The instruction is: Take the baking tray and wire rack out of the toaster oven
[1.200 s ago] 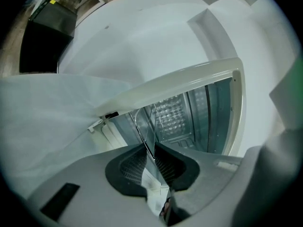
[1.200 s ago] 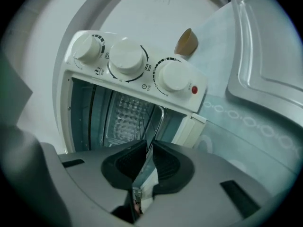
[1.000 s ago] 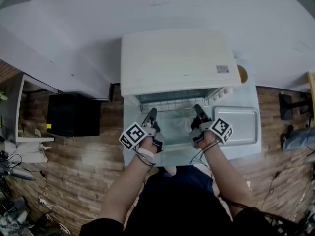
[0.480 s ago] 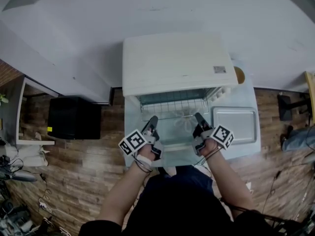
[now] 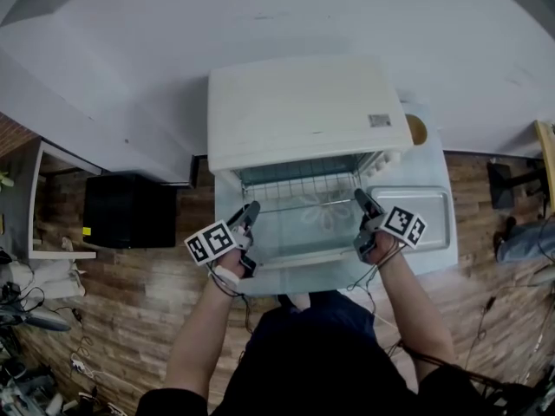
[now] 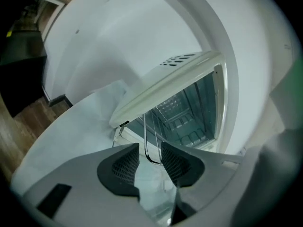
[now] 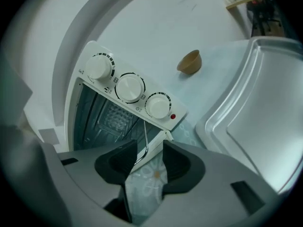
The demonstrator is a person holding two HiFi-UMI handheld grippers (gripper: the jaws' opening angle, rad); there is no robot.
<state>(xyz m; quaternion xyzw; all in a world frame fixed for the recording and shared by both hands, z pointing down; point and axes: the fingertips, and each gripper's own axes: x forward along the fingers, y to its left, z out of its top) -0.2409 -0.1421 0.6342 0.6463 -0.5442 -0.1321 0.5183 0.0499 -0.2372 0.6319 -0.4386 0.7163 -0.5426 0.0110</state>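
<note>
A white toaster oven (image 5: 303, 111) stands with its glass door (image 5: 299, 237) folded down. The wire rack (image 5: 299, 189) sits in its mouth, its front edge just outside. The silver baking tray (image 5: 414, 219) lies on the table to the oven's right. My left gripper (image 5: 251, 208) is at the rack's front left corner. Its jaws have just been opening, and the rack's wire (image 6: 152, 143) passes between the pads without being pressed. My right gripper (image 5: 360, 199) is at the front right corner. Its jaws have also just been opening, with the wire (image 7: 143, 145) loose between them.
A small brown bowl (image 5: 423, 130) sits behind the tray beside the oven. The three control knobs (image 7: 130, 88) are on the oven's right side. A pale blue flowered cloth (image 5: 434, 258) covers the table. A black box (image 5: 130, 202) stands on the wooden floor to the left.
Both grippers have moved apart from the middle of the door, the left one leftward and the right one rightward, to the rack's front corners. Their jaws have spread.
</note>
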